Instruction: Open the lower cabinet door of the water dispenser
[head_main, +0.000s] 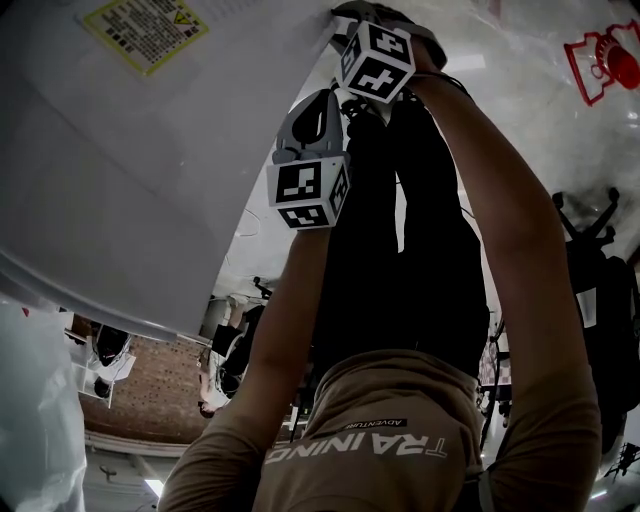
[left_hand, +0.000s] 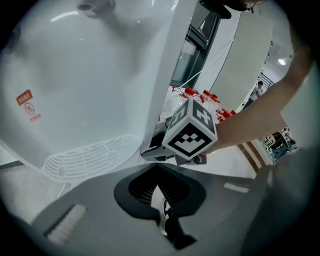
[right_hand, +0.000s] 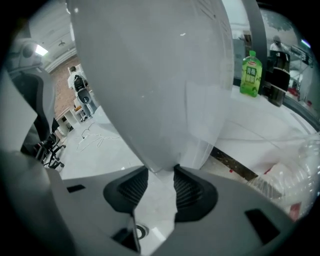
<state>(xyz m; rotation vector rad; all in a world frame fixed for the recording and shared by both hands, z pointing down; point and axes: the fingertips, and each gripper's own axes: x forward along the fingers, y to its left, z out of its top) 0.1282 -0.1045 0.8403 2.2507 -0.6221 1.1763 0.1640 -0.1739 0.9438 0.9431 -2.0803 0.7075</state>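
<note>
The white water dispenser (head_main: 120, 180) fills the left of the head view, with a yellow label (head_main: 145, 30) on it. In the right gripper view the rounded lower corner of its white cabinet door (right_hand: 150, 75) comes down between the jaws of my right gripper (right_hand: 160, 170). Both pad tips (right_hand: 176, 172) touch it, one on each side. My left gripper (left_hand: 159, 171) hangs just behind, shut on nothing, and faces the dispenser's side (left_hand: 90, 75) with its vent grille (left_hand: 90, 157). The right gripper's marker cube (left_hand: 192, 132) shows ahead of it. Both cubes (head_main: 308, 190) (head_main: 377, 60) sit beside the dispenser.
A green bottle (right_hand: 251, 72) and a dark flask (right_hand: 277, 75) stand on a ledge behind the dispenser. Crumpled plastic wrap (right_hand: 295, 185) lies at the right, office chairs (right_hand: 47, 145) at the left. A floor drain (right_hand: 140, 231) is below the jaws. Another chair (head_main: 590, 230) stands at my right.
</note>
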